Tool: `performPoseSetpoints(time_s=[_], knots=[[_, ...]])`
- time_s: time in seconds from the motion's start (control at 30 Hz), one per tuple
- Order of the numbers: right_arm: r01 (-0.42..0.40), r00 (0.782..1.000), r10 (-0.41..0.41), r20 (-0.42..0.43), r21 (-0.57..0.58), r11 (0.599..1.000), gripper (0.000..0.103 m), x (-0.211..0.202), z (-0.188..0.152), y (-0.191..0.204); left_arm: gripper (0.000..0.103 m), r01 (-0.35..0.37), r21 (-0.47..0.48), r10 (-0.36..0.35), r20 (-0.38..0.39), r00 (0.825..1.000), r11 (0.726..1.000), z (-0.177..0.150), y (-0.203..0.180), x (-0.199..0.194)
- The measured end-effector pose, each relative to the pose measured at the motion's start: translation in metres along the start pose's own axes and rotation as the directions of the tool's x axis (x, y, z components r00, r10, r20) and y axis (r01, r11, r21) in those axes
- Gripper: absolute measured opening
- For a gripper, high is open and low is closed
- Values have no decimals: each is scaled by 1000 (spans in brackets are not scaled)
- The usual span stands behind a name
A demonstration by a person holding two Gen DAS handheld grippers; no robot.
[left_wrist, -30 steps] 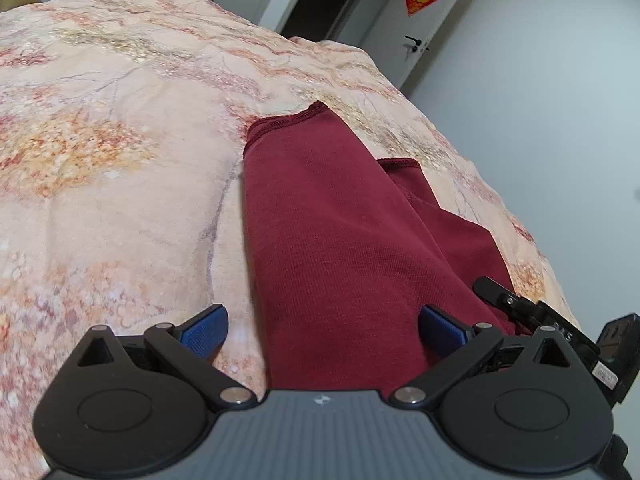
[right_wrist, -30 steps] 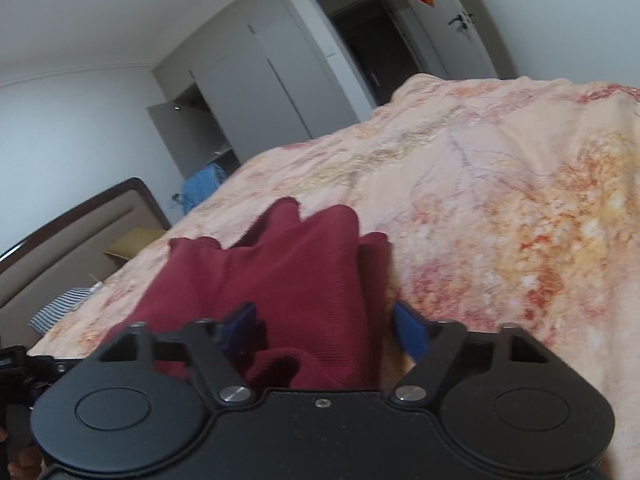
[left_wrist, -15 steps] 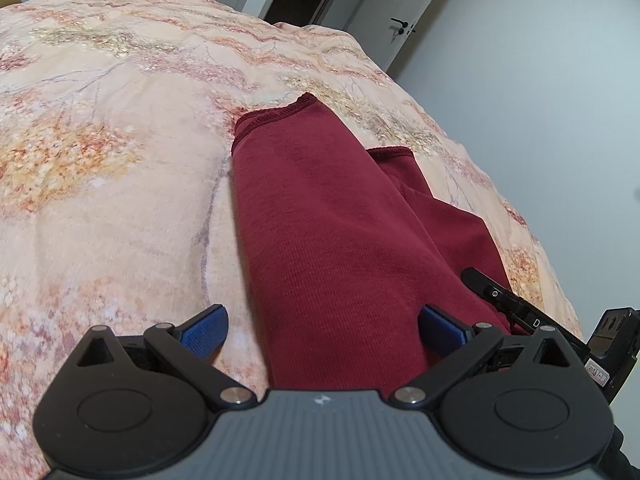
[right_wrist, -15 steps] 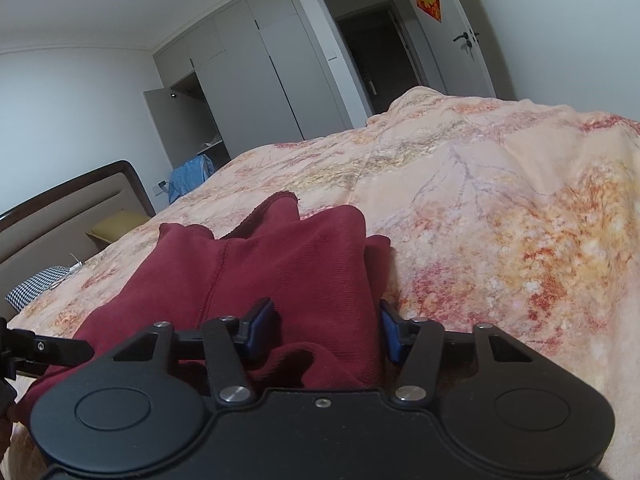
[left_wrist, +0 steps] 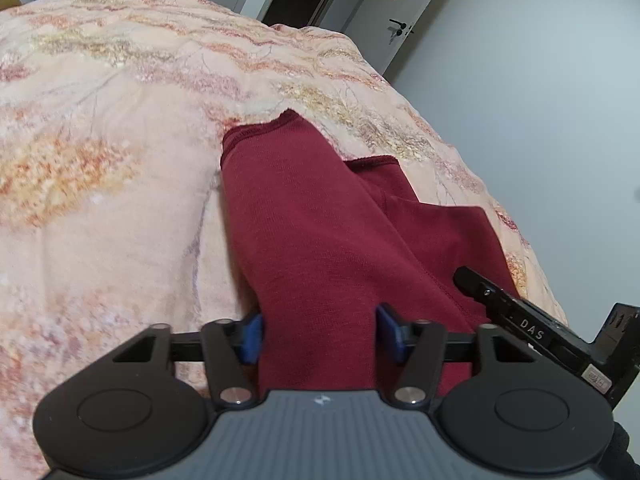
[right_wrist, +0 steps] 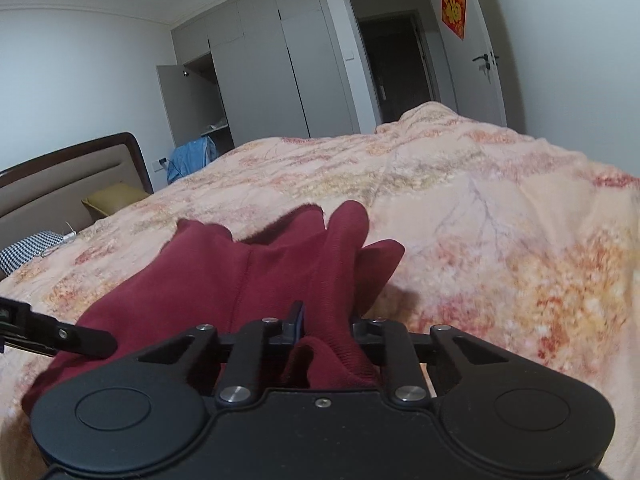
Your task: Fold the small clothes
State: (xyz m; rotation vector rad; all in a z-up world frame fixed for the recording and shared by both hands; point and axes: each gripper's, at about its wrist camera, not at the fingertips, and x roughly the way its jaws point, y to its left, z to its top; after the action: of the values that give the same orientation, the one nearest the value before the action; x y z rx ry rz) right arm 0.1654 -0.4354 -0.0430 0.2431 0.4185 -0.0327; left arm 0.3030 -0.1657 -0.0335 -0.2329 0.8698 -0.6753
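Left wrist view looks down the length of a dark red garment (left_wrist: 320, 232) lying on a bed under a peach floral bedspread (left_wrist: 100, 200); its long axis runs straight away from the camera toward the far end of the bed, ending there in two stitched hems, one cuff-like end reaching farther and a second, shorter one just to its right. The cloth is a fine ribbed knit, maroon all over, folded lengthwise so one layer overlaps another, with a seam line running along the right side. The left gripper (left_wrist: 320, 338) has just been closing, and its blue pads (left_wrist: 252, 338) now sit against the two sides of the near end of the garment, clamped on the fabric. Part of the right gripper (left_wrist: 520, 320) shows at the right edge, resting beside the red cloth. In the right wrist view the same garment (right_wrist: 240, 272) is bunched and raised in soft peaks near the camera, its far ends pointing toward the wardrobe (right_wrist: 260, 68) and the open doorway (right_wrist: 392, 68). The right gripper (right_wrist: 326, 328) has just been closing too; its jaws stand narrow and pinch a thick ribbed fold of the garment between them. A headboard (right_wrist: 60, 184) is at the left.
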Motion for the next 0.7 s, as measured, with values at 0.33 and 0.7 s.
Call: performPoseSetpoints(time_s=[0.33, 0.7], knots=[[-60, 994, 76, 83, -180, 982, 17, -18, 32, 50, 39, -19, 67, 15, 68, 998, 998, 9, -8, -31], [-196, 959, 236, 158, -232, 953, 17, 24, 46, 128, 39, -233, 139, 190, 272, 943, 962, 27, 19, -100]])
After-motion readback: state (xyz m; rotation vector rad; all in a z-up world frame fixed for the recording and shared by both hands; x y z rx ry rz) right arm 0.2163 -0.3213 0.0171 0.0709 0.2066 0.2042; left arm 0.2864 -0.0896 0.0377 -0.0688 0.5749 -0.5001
